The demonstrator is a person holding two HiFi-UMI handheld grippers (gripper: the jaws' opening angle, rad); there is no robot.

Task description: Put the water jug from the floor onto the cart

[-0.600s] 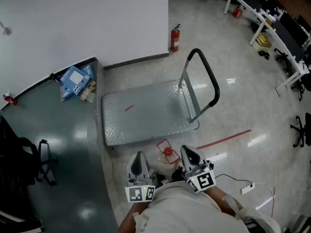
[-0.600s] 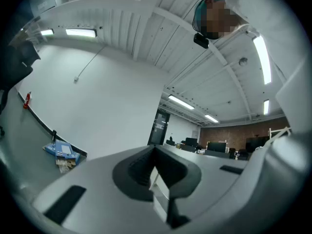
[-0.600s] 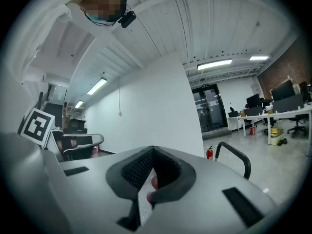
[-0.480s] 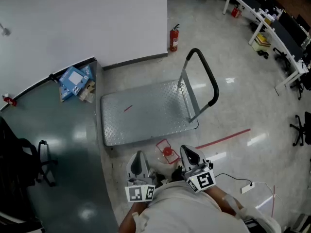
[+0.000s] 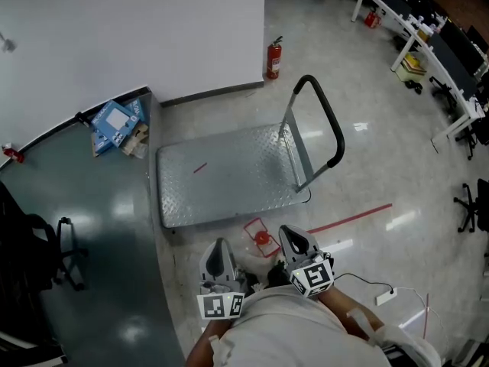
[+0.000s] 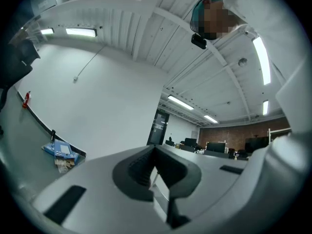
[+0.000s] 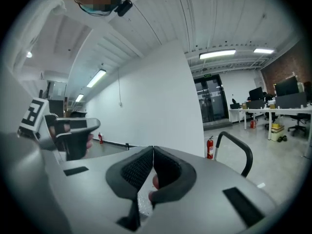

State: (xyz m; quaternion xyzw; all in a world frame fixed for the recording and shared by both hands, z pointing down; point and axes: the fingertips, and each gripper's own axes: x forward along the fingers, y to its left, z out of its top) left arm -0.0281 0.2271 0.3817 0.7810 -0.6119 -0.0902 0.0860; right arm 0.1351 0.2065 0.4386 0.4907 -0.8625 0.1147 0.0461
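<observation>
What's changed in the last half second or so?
The right gripper edged slightly forward toward the water jug, jaws shut, holding nothing. The left gripper, the jug on the floor and the cart stayed put; nothing was grabbed or released.

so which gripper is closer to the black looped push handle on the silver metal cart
Right. The right gripper is below the black looped cart handle; the left gripper sits further left of it.
</observation>
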